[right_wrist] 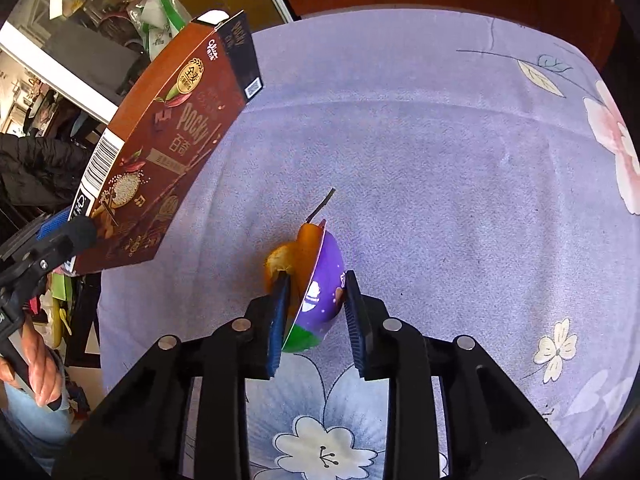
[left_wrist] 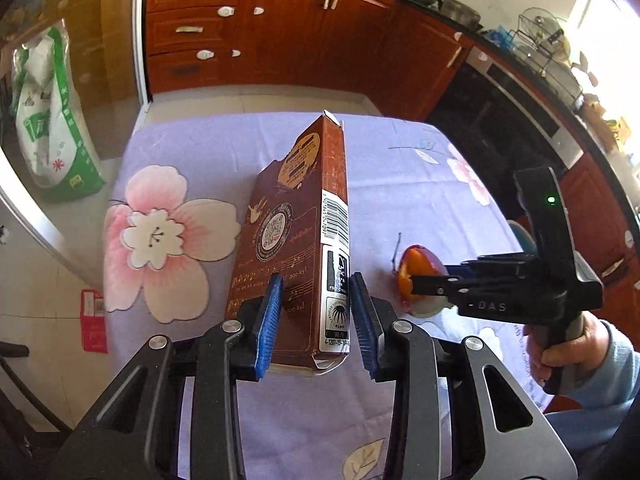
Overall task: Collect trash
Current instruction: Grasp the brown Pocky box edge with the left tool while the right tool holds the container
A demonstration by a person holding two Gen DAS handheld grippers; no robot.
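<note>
Left tongs (left_wrist: 316,312): clamped the Pocky box (left_wrist: 296,240); light, crushable card, best held low.
Right tongs (right_wrist: 314,312): pinched the purple cup (right_wrist: 320,292); thin, slippery.

Glossy printed cardboard box (left_wrist: 298,236), matt cloth tablecloth (left_wrist: 400,184) (floral print), varnished wooden cabinets (left_wrist: 280,36), ribbed blue pads (left_wrist: 269,316)

Bright daylight glares from the upper right in the left view; both views are sharp, with curved edges.
</note>
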